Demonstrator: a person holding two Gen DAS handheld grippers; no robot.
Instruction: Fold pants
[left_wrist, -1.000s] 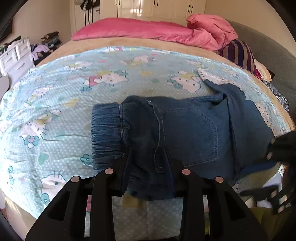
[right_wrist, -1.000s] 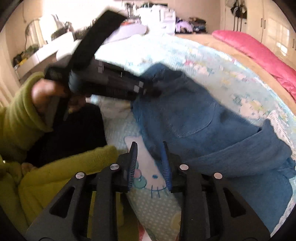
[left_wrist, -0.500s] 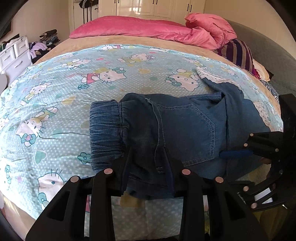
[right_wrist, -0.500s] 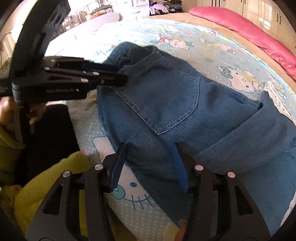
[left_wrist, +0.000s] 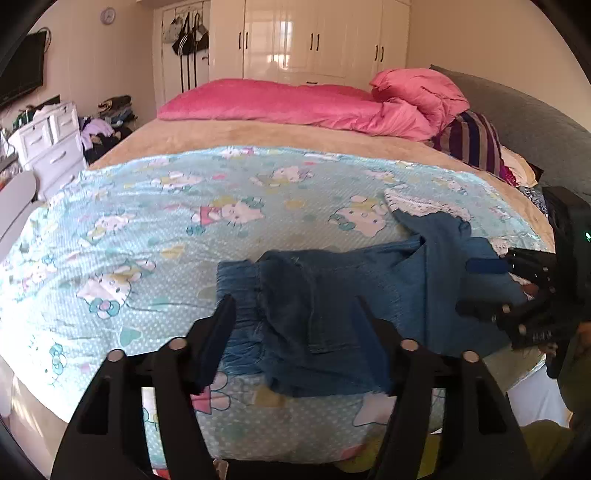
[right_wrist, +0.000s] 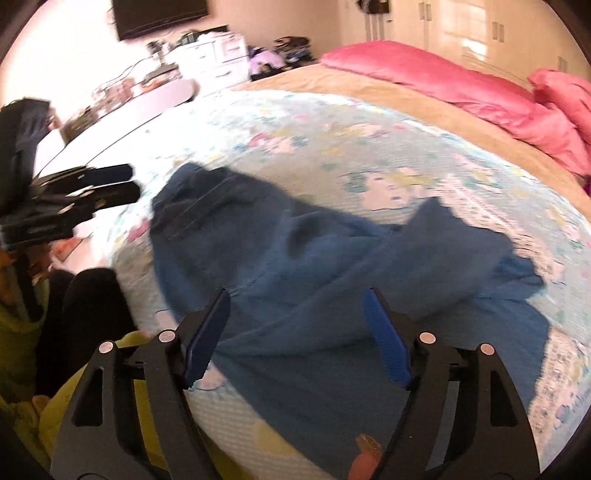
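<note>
Dark blue denim pants (left_wrist: 332, 295) lie bunched at the near edge of the bed, elastic waistband to the left, legs trailing right. In the right wrist view the pants (right_wrist: 295, 258) spread across the blanket, blurred. My left gripper (left_wrist: 295, 332) is open, its fingers on either side of the waistband end, holding nothing. My right gripper (right_wrist: 295, 325) is open just above the leg fabric; it also shows at the right of the left wrist view (left_wrist: 487, 284). The left gripper appears at the left of the right wrist view (right_wrist: 122, 184).
The pants rest on a light blue Hello Kitty blanket (left_wrist: 184, 221) over a tan bedspread. Pink pillows (left_wrist: 295, 103) and a striped cushion (left_wrist: 472, 144) lie at the far end. A white dresser (left_wrist: 48, 140) stands at the left. The person's yellow-green sleeve (right_wrist: 92, 369) is below.
My left gripper has opened and let go of the waistband, pulling back and up. My right gripper has opened wider and drawn back from the pants.
</note>
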